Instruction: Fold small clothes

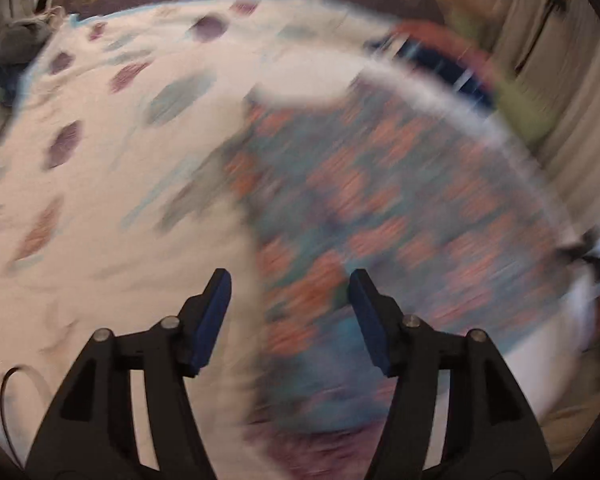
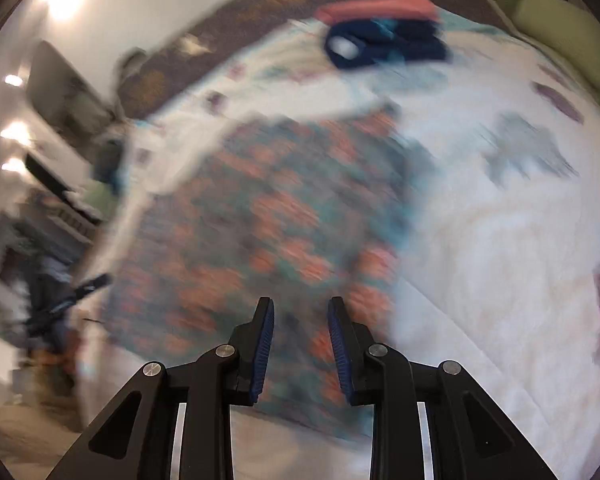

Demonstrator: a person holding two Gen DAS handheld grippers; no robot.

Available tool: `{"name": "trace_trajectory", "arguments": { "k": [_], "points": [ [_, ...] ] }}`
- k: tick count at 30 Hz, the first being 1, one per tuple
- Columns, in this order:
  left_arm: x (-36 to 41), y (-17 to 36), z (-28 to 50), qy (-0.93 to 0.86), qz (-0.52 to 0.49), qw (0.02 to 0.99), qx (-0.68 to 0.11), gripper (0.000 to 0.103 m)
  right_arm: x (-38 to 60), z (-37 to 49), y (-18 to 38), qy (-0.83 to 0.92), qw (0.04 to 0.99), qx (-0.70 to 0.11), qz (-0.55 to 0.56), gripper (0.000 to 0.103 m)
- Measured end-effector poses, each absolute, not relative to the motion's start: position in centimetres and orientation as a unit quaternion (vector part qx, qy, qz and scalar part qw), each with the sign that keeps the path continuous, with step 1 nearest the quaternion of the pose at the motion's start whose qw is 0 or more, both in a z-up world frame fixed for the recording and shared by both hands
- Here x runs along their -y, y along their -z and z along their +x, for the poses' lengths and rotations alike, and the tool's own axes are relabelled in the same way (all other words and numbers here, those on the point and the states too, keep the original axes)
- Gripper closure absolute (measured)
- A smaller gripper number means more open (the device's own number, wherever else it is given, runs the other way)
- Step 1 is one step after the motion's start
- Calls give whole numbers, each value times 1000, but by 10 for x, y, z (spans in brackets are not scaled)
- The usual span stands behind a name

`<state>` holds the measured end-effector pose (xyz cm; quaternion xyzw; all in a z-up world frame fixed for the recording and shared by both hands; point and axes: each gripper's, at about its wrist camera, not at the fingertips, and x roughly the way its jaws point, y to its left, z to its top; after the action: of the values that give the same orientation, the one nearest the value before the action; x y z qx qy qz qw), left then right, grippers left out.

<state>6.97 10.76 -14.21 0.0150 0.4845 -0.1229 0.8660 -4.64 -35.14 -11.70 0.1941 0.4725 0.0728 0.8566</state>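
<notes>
The patterned garment [image 2: 260, 232] lies flat on the spotted white blanket [image 1: 100, 200] below the left gripper [image 1: 290, 312] and right gripper [image 2: 300, 344], both parted and empty; being light, limp cloth, it is probably best pinched at an edge or corner.

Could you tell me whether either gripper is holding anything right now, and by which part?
Nothing is held. The left gripper and right gripper both stand open above the patterned garment, pads apart with no fabric pinched between them.

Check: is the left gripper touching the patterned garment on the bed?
Cannot tell. The left wrist view shows the left gripper open above the garment, but motion blur hides any gap or contact.
</notes>
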Motion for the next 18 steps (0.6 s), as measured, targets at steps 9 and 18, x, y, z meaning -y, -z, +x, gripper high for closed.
{"name": "trace_trajectory", "arguments": {
  "k": [9,18],
  "points": [
    [-154,143,38,119,-89,863,-482,39,373,-94,109,-23,857,-446,256,75],
    [-152,159,16,141,-105,860,-478,38,341,-89,125,-1,854,-482,196,58]
  ]
}}
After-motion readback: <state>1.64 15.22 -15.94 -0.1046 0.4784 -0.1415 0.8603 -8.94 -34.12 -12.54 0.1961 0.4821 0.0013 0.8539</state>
